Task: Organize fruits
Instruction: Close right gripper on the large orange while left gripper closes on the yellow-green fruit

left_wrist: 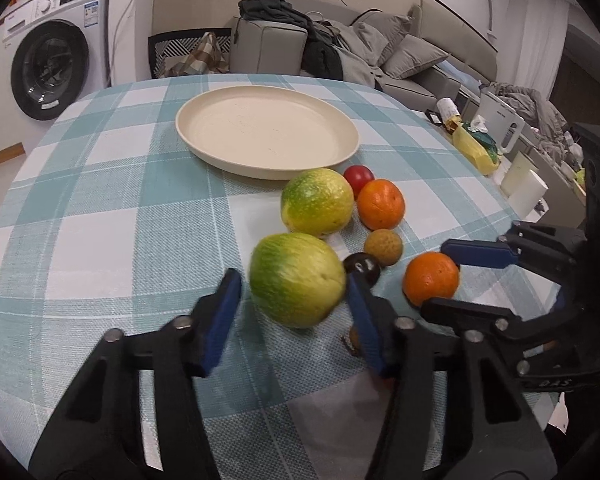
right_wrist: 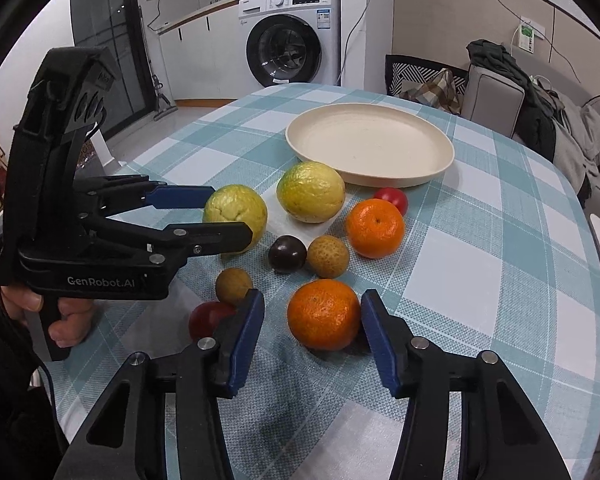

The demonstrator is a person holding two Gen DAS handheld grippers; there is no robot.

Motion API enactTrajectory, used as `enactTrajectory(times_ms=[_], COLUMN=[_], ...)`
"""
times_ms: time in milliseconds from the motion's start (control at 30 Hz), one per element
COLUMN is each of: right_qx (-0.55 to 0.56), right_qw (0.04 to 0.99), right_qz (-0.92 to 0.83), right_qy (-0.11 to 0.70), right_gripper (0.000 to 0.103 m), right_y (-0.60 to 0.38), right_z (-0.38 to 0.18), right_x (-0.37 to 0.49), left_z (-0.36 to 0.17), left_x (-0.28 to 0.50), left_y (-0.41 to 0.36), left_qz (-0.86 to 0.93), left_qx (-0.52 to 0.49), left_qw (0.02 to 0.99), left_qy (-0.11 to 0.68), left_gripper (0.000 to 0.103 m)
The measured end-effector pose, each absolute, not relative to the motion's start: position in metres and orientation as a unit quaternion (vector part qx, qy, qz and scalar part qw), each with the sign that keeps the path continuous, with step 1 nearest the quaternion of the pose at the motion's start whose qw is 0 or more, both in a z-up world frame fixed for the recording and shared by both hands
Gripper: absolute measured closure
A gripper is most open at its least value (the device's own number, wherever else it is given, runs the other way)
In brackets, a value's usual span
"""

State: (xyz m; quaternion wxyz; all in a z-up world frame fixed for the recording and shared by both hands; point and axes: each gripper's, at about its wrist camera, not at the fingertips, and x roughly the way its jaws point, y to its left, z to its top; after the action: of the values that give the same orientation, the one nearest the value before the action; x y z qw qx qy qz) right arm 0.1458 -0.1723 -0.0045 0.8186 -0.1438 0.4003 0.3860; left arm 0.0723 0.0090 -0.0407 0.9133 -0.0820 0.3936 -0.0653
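Left tongs (left_wrist: 290, 286): set around the near green fruit (left_wrist: 298, 280), one pad on each side; the right pad looks to touch the skin, the left pad shows a thin gap, so a firm grip cannot be told.
Right tongs (right_wrist: 312, 328): set around the near orange (right_wrist: 324, 314); the right pad sits just at the fruit's edge, the left pad stands a little off it; no clear squeeze shows.
Near green fruit: on the tabletop (left_wrist: 100, 220), between the left tongs' pads, slightly blurred.
Near orange: on the tabletop, between the right tongs' pads, well to the right of the left tongs.
Far green fruit (left_wrist: 317, 202): just beyond the left tongs, near the plate's rim.
Far orange (right_wrist: 375, 228): beyond the right tongs, touching a red fruit (right_wrist: 392, 199) behind it.
Dark fruit (right_wrist: 287, 254): beyond the right tongs' left pad, just beside a tan fruit (right_wrist: 328, 256).
Small tan fruit (right_wrist: 233, 286): just left of the right tongs' left pad, with a second red fruit (right_wrist: 208, 318) partly hidden behind that pad.
Plate (left_wrist: 204, 136): cream, bare, beyond all the fruit, far from both tongs.
Hand (right_wrist: 60, 320): wraps the left tongs' grip at the tabletop's left edge.
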Motion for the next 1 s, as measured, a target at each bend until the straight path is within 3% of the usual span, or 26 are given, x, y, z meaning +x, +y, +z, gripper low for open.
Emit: enactTrajectory(times_ms=[333,1000], right_qx=[-0.172,-0.105], right_qw=[0.822,0.846], right_qz=[0.375,0.379], right_qy=[0.393,0.359], right_gripper=[0.066,0.066], right_y=[-0.169,-0.184], right_z=[-0.005,0.012], right_x=[0.147,0.153], left_z=[-0.038,-0.038], left_x=[0.067,0.063], left_y=[0.012,0.014], left_qz=[-0.071,-0.074], left_qx=[-0.092,-0.097], left_qw=[0.918,0.919], left_qy=[0.379,0.375], left_gripper=[0.056,0.056])
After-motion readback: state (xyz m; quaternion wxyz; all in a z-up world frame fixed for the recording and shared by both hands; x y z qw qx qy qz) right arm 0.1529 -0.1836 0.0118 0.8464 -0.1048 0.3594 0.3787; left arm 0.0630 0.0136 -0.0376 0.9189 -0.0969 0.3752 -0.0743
